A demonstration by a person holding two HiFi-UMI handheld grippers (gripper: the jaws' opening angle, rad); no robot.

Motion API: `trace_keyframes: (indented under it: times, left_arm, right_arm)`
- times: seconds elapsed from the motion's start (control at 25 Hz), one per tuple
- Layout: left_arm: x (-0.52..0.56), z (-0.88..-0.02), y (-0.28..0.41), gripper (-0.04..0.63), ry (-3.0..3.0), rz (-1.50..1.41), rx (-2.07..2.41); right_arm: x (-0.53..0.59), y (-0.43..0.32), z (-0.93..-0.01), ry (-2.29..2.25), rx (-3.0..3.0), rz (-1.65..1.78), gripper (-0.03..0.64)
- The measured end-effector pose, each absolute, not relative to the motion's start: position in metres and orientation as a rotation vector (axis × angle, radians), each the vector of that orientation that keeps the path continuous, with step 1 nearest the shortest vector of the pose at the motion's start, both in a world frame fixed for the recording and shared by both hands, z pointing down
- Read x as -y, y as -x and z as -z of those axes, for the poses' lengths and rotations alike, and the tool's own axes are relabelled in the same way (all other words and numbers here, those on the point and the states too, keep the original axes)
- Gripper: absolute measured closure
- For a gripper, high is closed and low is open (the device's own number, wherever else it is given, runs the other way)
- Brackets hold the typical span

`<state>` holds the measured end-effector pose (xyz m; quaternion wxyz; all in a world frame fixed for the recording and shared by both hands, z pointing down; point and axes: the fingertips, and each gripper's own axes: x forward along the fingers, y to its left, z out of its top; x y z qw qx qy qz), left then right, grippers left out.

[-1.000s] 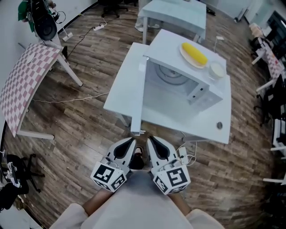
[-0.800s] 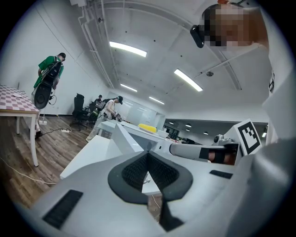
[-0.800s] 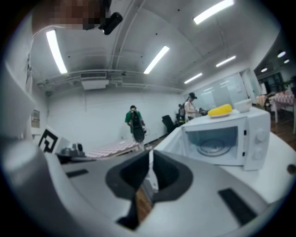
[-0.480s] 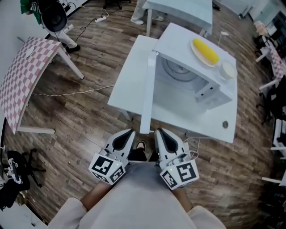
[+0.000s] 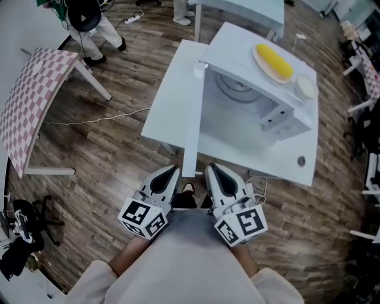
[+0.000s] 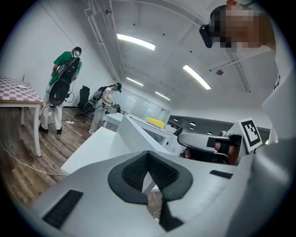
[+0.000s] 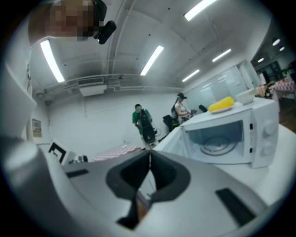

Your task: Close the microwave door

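A white microwave (image 5: 261,119) stands on a white table (image 5: 169,101), and its door (image 5: 193,119) is swung wide open toward me on the left side. The cavity with its glass turntable (image 5: 237,95) shows. On top sit a plate of yellow corn (image 5: 274,61) and a small white bowl (image 5: 306,87). My left gripper (image 5: 172,173) and right gripper (image 5: 211,172) hang side by side close to my body, just short of the door's near edge. Both are shut and hold nothing. The right gripper view shows the microwave (image 7: 226,139) at the right; the left gripper view shows the door (image 6: 134,136).
A table with a checked top (image 5: 29,101) stands at the left, with a cable (image 5: 89,122) running over the wooden floor. A second white table (image 5: 237,9) lies behind. Two people (image 6: 64,88) stand far off. Chairs crowd the right edge (image 5: 368,119).
The microwave and table have shifted slightly nearer in the head view. Both grippers stay shut and low by my body. A person has walked into the upper left.
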<state>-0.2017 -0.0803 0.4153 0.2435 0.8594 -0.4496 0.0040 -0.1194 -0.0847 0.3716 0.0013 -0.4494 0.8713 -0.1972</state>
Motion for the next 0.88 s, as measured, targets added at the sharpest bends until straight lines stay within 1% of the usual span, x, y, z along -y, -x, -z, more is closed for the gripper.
trace_keyframes:
  times: [0.88]
  left_arm:
    - [0.084,-0.422,0.191,0.575,-2.376,-0.058,1.149]
  right_arm:
    - [0.081,0.116,-0.381,1.440,-2.725,0.665,0.594]
